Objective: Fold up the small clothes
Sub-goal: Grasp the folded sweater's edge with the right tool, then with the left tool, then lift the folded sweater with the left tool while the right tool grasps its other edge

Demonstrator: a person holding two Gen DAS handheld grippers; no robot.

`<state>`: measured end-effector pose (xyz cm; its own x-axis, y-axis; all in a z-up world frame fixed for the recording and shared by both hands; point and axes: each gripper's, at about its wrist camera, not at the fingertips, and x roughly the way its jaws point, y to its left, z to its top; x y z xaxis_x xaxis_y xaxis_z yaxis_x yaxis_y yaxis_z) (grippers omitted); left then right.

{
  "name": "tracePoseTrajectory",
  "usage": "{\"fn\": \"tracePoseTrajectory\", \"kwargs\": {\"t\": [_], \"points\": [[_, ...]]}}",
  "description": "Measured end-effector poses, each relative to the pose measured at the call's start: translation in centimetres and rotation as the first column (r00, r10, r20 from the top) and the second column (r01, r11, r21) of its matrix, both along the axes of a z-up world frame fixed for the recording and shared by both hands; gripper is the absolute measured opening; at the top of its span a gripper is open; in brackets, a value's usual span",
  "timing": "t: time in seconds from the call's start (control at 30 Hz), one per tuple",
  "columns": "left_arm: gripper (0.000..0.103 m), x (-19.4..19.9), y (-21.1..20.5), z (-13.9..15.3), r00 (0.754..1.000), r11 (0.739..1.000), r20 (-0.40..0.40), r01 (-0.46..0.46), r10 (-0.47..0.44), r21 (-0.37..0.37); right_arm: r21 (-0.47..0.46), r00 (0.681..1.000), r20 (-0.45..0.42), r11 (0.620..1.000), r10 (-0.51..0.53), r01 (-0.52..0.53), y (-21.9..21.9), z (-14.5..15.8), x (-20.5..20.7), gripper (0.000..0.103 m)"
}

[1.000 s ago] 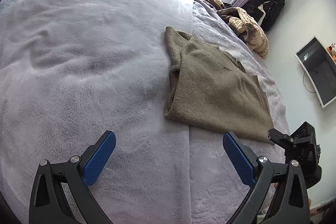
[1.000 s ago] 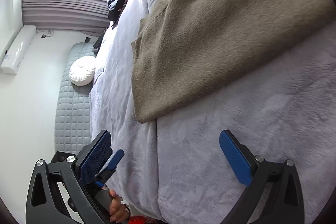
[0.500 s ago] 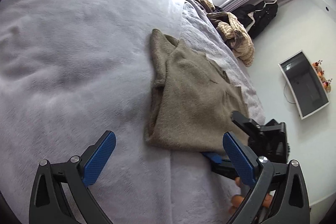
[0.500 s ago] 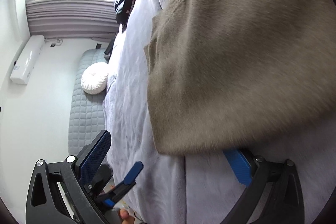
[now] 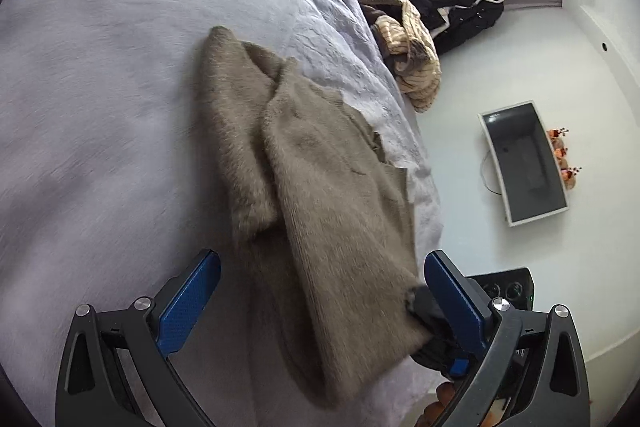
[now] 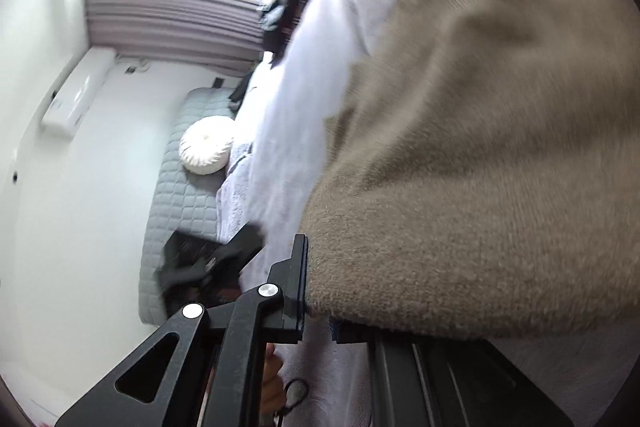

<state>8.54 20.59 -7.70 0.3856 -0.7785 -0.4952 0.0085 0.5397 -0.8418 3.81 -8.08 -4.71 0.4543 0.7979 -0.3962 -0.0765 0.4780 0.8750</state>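
A fuzzy brown sweater (image 5: 320, 187) lies partly folded on the grey bed blanket (image 5: 100, 107). My left gripper (image 5: 320, 303) is open, and its blue pads (image 5: 188, 303) stand to either side of the sweater's near end without touching it. The right gripper (image 5: 434, 319) sits at the sweater's near right corner. In the right wrist view the right gripper (image 6: 316, 307) has its jaws closing, pinched on the sweater (image 6: 480, 187) at its hem, which is lifted off the blanket. The far finger is hidden under the knit. The left gripper (image 6: 212, 259) shows there as a dark blur.
A heap of tan and dark clothes (image 5: 408, 59) lies at the bed's far right edge, with a black jacket (image 5: 460, 15) beyond it. A grey tray-like box (image 5: 524, 163) sits on the floor. A white round cushion (image 6: 206, 151) rests against the quilted headboard (image 6: 172, 219).
The right gripper went from wide open to pinched on the sweater's near corner and raised it. The left gripper swung right and closer, so the sweater's end now sits between its open pads.
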Motion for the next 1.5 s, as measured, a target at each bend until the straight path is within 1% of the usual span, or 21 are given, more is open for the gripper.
{"fn": "tracePoseTrajectory", "kwargs": {"t": [0.17,0.27,0.33,0.37,0.4,0.43,0.47,0.5,0.6,0.7,0.77,0.83,0.93,1.03,1.1,1.2,1.23,1.27,1.33,1.4,1.5], "points": [[0.102,3.9,-2.5,-0.3,0.997,0.996,-0.017,0.072,-0.073,-0.047,-0.019,1.000,-0.001,0.999,0.026,-0.026,0.0,-0.1,0.0,0.009],[0.102,5.4,-4.4,-0.2,0.995,0.995,-0.016,0.102,-0.102,0.006,-0.046,0.998,-0.023,0.997,0.054,-0.056,0.6,-1.0,-0.6,0.009],[0.101,5.9,-5.5,-0.4,0.994,0.991,-0.030,0.106,-0.104,0.080,-0.080,0.995,-0.049,0.993,0.086,-0.090,0.9,-1.6,-1.1,0.010],[0.089,6.1,-5.8,-0.6,0.994,0.989,-0.033,0.103,-0.100,0.107,-0.104,0.991,-0.078,0.987,0.113,-0.121,1.1,-2.1,-1.5,0.014],[0.069,6.2,-6.1,-0.8,0.994,0.984,-0.034,0.104,-0.100,0.142,-0.123,0.987,-0.099,0.982,0.129,-0.141,1.1,-2.3,-1.8,0.014],[0.059,6.2,-6.3,-1.0,0.994,0.979,-0.040,0.108,-0.103,0.172,-0.148,0.980,-0.125,0.974,0.155,-0.173,1.0,-2.5,-2.2,0.014],[0.040,6.3,-6.6,-1.3,0.993,0.969,-0.053,0.115,-0.106,0.219,-0.185,0.970,-0.153,0.958,0.191,-0.218,0.8,-2.4,-2.7,0.014],[0.027,6.3,-6.5,-1.6,0.992,0.961,-0.061,0.119,-0.107,0.250,-0.214,0.965,-0.160,0.947,0.208,-0.240,0.6,-2.1,-3.2,0.014],[0.027,5.9,-6.3,-2.0,0.993,0.955,-0.055,0.112,-0.100,0.276,-0.285,0.969,-0.122,0.928,0.215,-0.241,-1.7,0.0,-4.0,0.014],[0.027,5.6,-6.6,-1.5,0.996,0.943,-0.025,0.091,-0.087,0.321,-0.343,0.994,-0.045,0.933,0.098,-0.108,-5.9,2.4,-3.3,0.014],[0.025,5.5,-7.2,-1.0,0.997,0.930,-0.009,0.080,-0.083,0.358,-0.414,1.000,0.009,0.910,-0.013,0.016,-8.5,3.6,-1.6,0.014],[0.024,5.4,-7.6,-0.3,0.997,0.919,0.008,0.070,-0.079,0.388,-0.463,0.998,0.044,0.884,-0.055,0.069,-9.7,3.9,0.4,0.014],[0.024,5.1,-7.8,0.7,0.997,0.907,0.029,0.053,-0.072,0.419,-0.530,0.998,0.024,0.845,-0.066,0.068,-9.8,1.8,3.4,0.013],[0.022,4.9,-8.3,1.6,0.997,0.899,0.048,0.037,-0.064,0.437,-0.580,0.994,-0.096,0.815,-0.055,-0.011,-8.8,-3.0,5.2,0.013],[0.022,4.8,-8.8,2.4,0.996,0.893,0.064,0.025,-0.060,0.449,-0.612,0.998,-0.040,0.791,-0.047,0.013,-8.6,-3.5,4.9,0.011],[0.022,4.6,-10.3,4.4,0.990,0.875,0.115,0.012,-0.077,0.485,-0.672,1.000,-0.005,0.741,-0.012,0.006,-7.7,-3.0,4.3,0.010],[0.022,4.5,-11.1,5.3,0.987,0.868,0.133,0.008,-0.085,0.496,-0.677,1.000,0.000,0.736,-0.003,0.002,-7.6,-2.9,4.2,0.010],[0.022,4.4,-12.0,6.2,0.984,0.864,0.151,0.005,-0.094,0.503,-0.668,1.000,-0.001,0.745,-0.002,0.001,-7.8,-2.8,4.1,0.010],[0.022,4.1,-13.8,8.1,0.974,0.855,0.192,0.004,-0.120,0.518,-0.605,1.000,-0.016,0.797,-0.010,-0.001,-9.5,-2.7,3.7,0.010],[0.022,3.9,-15.9,10.1,0.960,0.848,0.234,0.009,-0.156,0.529,-0.499,0.999,-0.033,0.867,-0.023,0.004,-11.0,-2.6,3.0,0.011],[0.022,3.9,-19.6,12.6,0.938,0.848,0.272,0.040,-0.213,0.528,-0.417,0.997,-0.007,0.907,-0.071,0.061,-14.8,-1.5,0.9,0.011]]}}
